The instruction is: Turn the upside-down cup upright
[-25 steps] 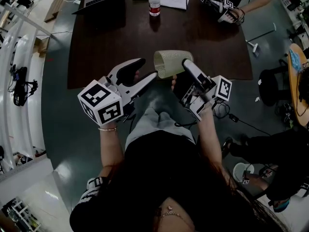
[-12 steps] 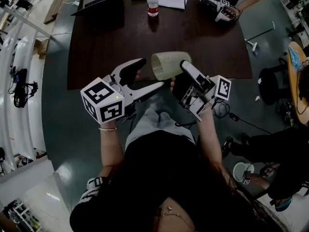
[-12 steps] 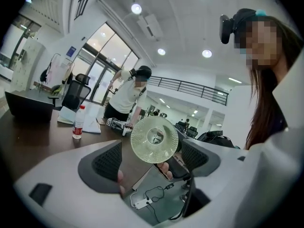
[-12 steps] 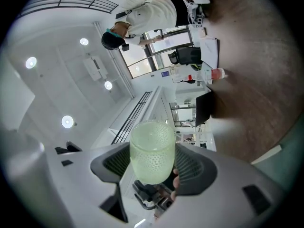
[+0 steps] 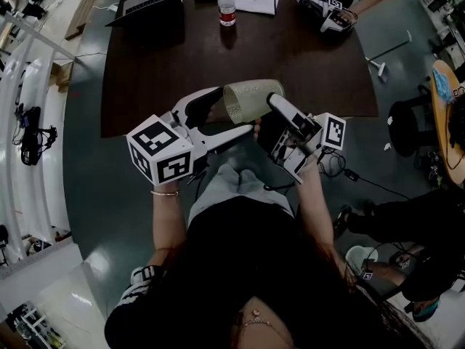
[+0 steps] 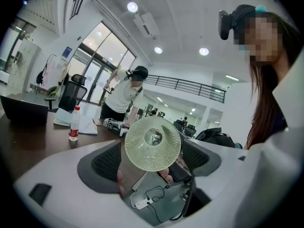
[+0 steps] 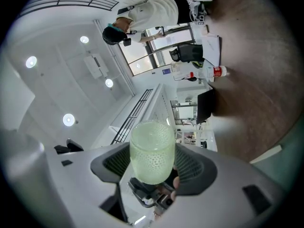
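A person holds a pale green dimpled cup [image 5: 251, 99] on its side in the air, over the near edge of the dark surface [image 5: 167, 57]. The right hand-held gripper [image 5: 267, 102] pinches the cup across its side wall. The left hand-held gripper [image 5: 234, 109] has just been opening its jaws; they now stand wide, with one round end of the cup between them and the pads clear of it. The cup looks rigid, light and possibly breakable. Its dimples should resist slipping, so a grip across the mid-wall seems best.
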Demonstrator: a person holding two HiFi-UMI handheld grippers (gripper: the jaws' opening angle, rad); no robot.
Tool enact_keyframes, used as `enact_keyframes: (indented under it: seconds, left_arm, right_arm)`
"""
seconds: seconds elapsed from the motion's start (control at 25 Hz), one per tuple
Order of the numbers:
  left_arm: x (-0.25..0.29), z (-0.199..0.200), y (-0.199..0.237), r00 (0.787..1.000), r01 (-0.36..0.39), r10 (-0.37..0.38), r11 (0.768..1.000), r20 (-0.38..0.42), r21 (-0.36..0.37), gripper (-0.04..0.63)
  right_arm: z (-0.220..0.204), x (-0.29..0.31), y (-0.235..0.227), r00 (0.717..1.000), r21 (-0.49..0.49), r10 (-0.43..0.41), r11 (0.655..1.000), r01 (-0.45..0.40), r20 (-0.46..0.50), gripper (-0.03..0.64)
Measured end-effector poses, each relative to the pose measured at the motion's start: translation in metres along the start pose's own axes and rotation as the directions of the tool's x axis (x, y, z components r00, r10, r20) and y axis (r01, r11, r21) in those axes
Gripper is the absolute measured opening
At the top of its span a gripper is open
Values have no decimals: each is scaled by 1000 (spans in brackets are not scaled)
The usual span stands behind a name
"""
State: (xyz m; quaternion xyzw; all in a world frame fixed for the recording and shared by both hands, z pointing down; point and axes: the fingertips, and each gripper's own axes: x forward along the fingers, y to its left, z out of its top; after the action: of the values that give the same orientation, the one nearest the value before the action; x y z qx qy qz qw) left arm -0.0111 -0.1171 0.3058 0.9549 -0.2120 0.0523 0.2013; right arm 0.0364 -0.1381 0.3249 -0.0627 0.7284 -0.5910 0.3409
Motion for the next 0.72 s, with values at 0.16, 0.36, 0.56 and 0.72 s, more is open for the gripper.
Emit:
enact_keyframes:
  seconds: [0.16, 0.36, 0.56, 0.72]
  left_arm:
    - [2, 2, 1, 1000, -14, 14, 1000, 6, 14, 394]
    - [4, 1, 0, 1000, -19, 20, 999, -10, 42, 393]
    - [5, -1, 2, 999, -35, 36, 998, -8, 60, 379]
    - [6, 1, 2, 1000, -28, 28, 998, 6, 59, 374]
  right_arm:
    - [0, 1, 0, 1000, 2, 1, 1000, -1, -6, 288]
    - [0, 2, -1, 1000, 5, -1, 1000, 1, -8, 288]
    - [1, 2, -2, 1000, 9, 0, 1000, 0, -4, 288]
    - [2, 1, -1, 1000, 10, 5, 1000, -5, -1, 288]
